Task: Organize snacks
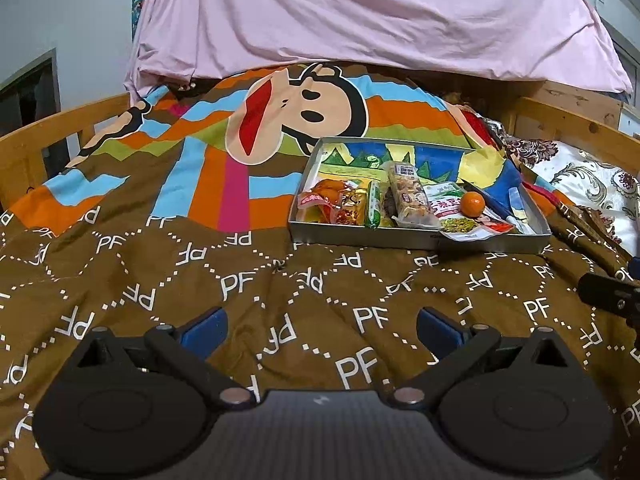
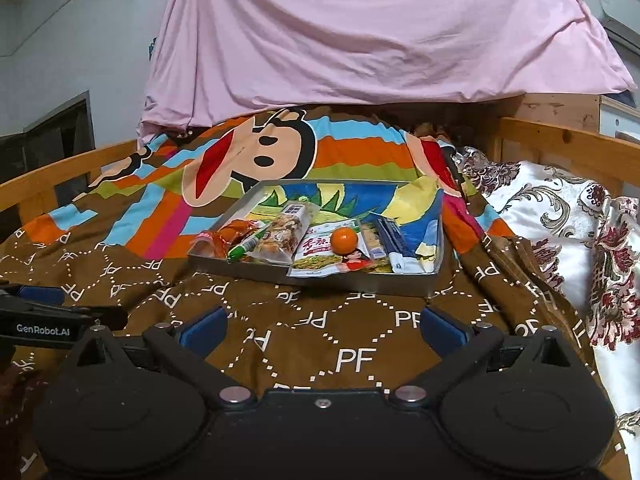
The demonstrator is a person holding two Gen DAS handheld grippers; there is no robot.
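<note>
**Snacks lying together in the tin, both grippers hanging back with fingers spread**

A shallow rectangular metal tray (image 1: pixel 416 240) with a bright cartoon-printed floor is sitting on a brown quilt printed with white "PF" letters (image 1: pixel 240 280). Along its near wall the snacks are lying side by side: an orange-red crinkled packet (image 1: pixel 324 200), a slim green wrapped stick (image 1: pixel 373 206), a long clear-wrapped nut bar (image 1: pixel 408 196), a green-and-white flat pouch (image 1: pixel 460 216) lapping over the near rim, a small round orange (image 1: pixel 472 204) resting on that pouch, and a dark blue long packet (image 1: pixel 504 204) at the right end.

The left gripper (image 1: pixel 322 330) and the right gripper (image 2: pixel 322 330) are both hovering low over the quilt, short of the tray, each with its blue-padded fingers spread wide and holding nothing.

Everything edible in view is already lying inside the tray, so this scene is fitting either a gathered lot awaiting sorting or a finished arrangement. For any handling, the orange is likely rolling easily, and the overhanging pouch is offering a graspable edge.

Open quilt is stretching wide to the left and in front. On the right, a white floral bedding (image 2: pixel 560 232) is crowding close, and a wooden bed rail (image 1: pixel 48 136) is bounding the sides. The tray's far half is lying bare.
</note>
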